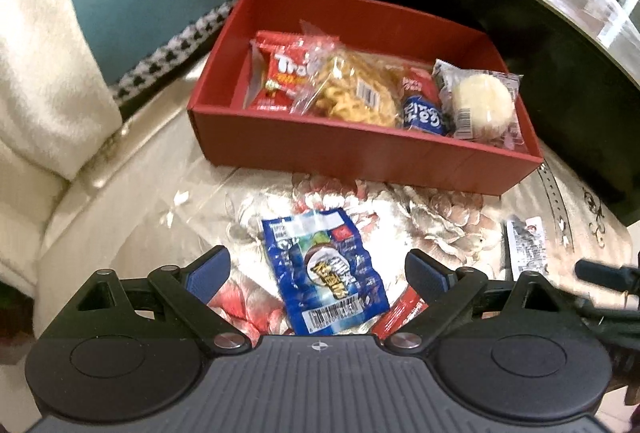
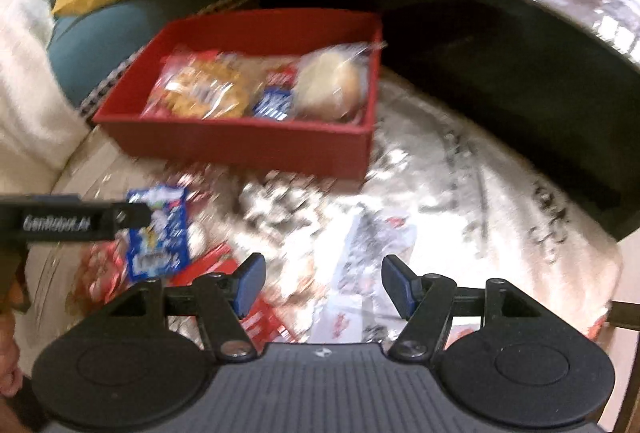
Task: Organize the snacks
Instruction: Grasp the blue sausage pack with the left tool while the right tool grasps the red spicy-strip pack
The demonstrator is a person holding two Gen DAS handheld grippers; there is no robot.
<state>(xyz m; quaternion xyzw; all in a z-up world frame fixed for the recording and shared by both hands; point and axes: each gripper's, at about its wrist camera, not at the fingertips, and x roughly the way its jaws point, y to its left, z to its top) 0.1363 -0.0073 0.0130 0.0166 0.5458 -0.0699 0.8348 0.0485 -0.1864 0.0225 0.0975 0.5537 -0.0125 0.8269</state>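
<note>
My left claw (image 1: 318,267) hangs over the glossy flower-patterned tabletop (image 1: 440,217) with its blue-padded jaws spread wide and nothing gripped; straight below it, between the pads but touching neither as far as I can tell, lies the flat blue foil snack packet with a coconut picture and a barcode (image 1: 324,279); its long axis runs away from me toward the box, tilted a little to the left at the far end, so the jaws already stand across its narrow width, which is the relation my next move turns on; I judge that a short drop and a close would take it by its long edges. My right claw (image 2: 323,283) is only part open and empty, poised over a pale, blurred wrapper (image 2: 360,273) that I cannot read; seen from that side the blue packet sits well off to the left, so the left hand is plainly the nearer one. The open red cardboard box (image 1: 360,149) stands just beyond the packet, already holding a red crisp bag (image 1: 280,73), a clear bag of yellow fried noodle snack (image 1: 352,93), a small blue pack (image 1: 424,115) and a round pale cake in clear wrap (image 1: 482,103); free floor remains at its near left corner; a red wrapper (image 1: 400,313) peeks out beside the blue packet's right edge, and I could pinch it by mistake.
</note>
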